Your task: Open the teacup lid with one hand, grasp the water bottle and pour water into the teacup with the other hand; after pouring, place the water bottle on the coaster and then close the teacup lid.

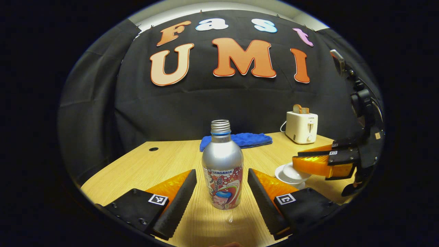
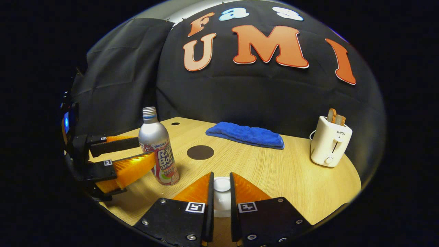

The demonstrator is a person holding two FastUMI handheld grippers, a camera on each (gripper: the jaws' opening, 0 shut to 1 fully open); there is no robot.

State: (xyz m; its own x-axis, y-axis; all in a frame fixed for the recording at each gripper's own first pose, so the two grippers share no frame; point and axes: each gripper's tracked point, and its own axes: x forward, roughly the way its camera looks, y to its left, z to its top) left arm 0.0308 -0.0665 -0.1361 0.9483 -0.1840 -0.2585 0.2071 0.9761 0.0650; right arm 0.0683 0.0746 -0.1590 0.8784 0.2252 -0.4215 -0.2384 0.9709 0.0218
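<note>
A silver water bottle (image 1: 222, 168) with a printed label and an uncapped threaded neck stands upright on the wooden table (image 1: 164, 164). My left gripper (image 1: 222, 174) is open around it, one finger on each side with a gap to the bottle. The right gripper view shows that bottle (image 2: 156, 151) with the left gripper (image 2: 146, 151) straddling it. The white teacup (image 1: 291, 175) sits on its saucer to the right. My right gripper (image 2: 222, 178) is shut on the knob of the teacup lid (image 2: 222, 185); in the left gripper view it (image 1: 296, 157) hovers over the cup. A dark round coaster (image 2: 200, 152) lies behind.
A blue cloth (image 2: 245, 134) lies folded at the back of the table. A white toaster (image 2: 330, 142) holding bread stands at the back right, with its cord behind. A small hole (image 1: 153, 149) marks the table's far left. Black cloth walls the booth.
</note>
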